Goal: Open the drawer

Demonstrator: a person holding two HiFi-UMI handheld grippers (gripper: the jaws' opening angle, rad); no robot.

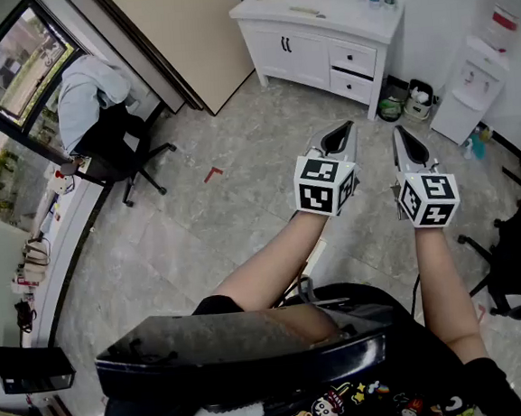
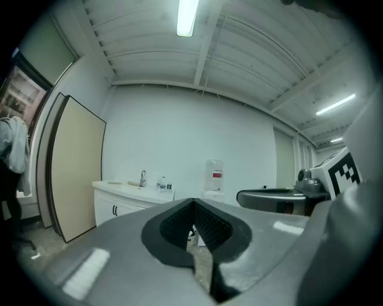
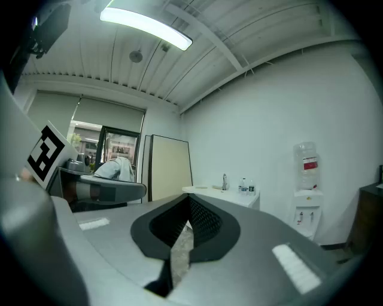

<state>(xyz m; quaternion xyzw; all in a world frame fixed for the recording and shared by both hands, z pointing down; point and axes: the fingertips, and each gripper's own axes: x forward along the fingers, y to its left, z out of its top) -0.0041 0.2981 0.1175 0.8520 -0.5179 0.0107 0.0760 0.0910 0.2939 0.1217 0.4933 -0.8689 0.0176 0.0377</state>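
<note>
I had my left claw (image 1: 343,129) and right claw (image 1: 399,132) both pinched together on nothing. The drawer (image 1: 353,58) sat in the white cabinet (image 1: 305,55) at 12 o'clock, well apart from them.

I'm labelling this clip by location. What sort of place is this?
Probably an office room with a washing corner: a sink cabinet against the wall, a water dispenser beside it, and an office chair on the tiled floor.

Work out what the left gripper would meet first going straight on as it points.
Nothing nearby. Further on, the left gripper would probably reach the wall between the cabinet and the water dispenser, though depth is unclear.
</note>
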